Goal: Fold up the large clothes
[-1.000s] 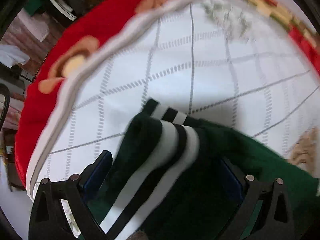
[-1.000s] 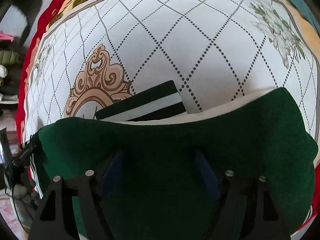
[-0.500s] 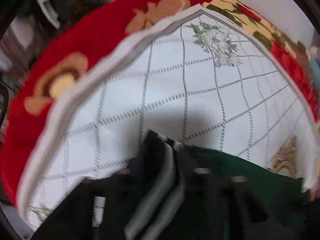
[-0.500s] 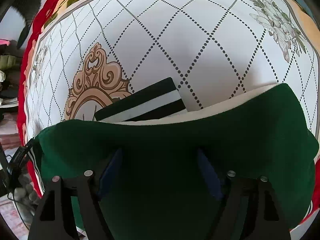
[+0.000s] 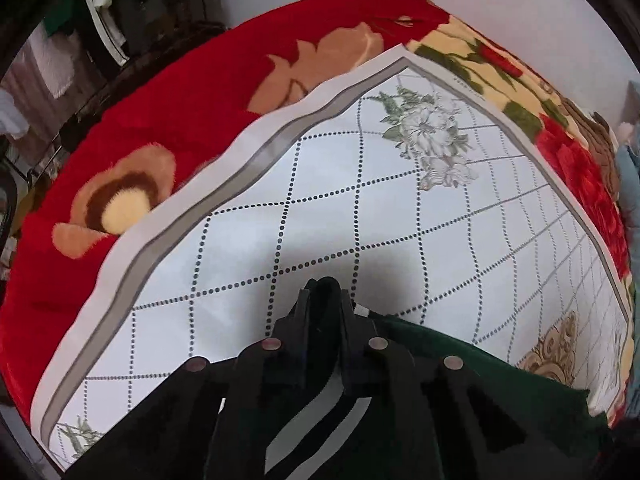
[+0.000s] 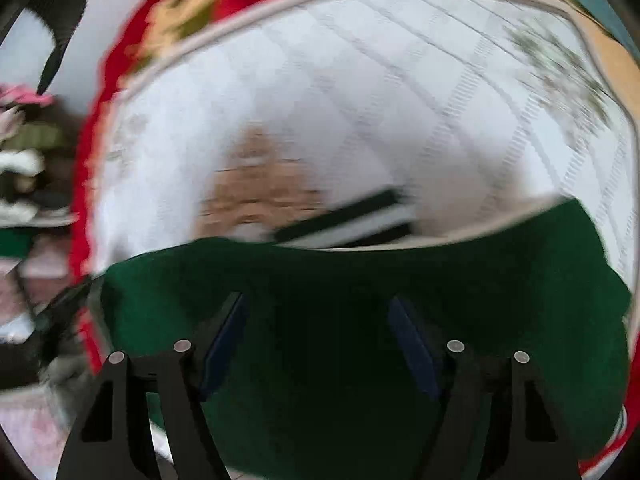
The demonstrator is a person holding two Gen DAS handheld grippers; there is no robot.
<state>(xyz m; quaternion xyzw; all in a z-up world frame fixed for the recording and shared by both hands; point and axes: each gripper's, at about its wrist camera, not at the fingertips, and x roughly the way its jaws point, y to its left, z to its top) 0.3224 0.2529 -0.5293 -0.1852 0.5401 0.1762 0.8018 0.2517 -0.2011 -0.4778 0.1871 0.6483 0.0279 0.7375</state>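
A dark green garment point(image 5: 472, 376) with a black-and-white striped band point(image 5: 316, 412) lies on a white diamond-patterned sheet point(image 5: 360, 200). My left gripper point(image 5: 325, 296) is shut on the striped edge of the garment, and cloth bunches up between its tips. In the right wrist view, blurred by motion, my right gripper point(image 6: 316, 304) hovers over the green garment point(image 6: 500, 264) with its jaws wide and closing. Green cloth lies below and between the jaws, and the pads do not press on it. A striped cuff point(image 6: 352, 224) pokes out beyond the garment's far edge.
A red floral blanket point(image 5: 160, 100) borders the sheet on the far side and left. Hanging clothes point(image 5: 100, 4) crowd the room's upper left corner. More piled clothing point(image 6: 24, 168) sits off the bed's left edge. An ornate tan motif point(image 6: 260, 184) is printed on the sheet.
The left jaws closed from wide open onto the striped edge and lifted it slightly. The right gripper rose over the green garment, and its view is now blurred.
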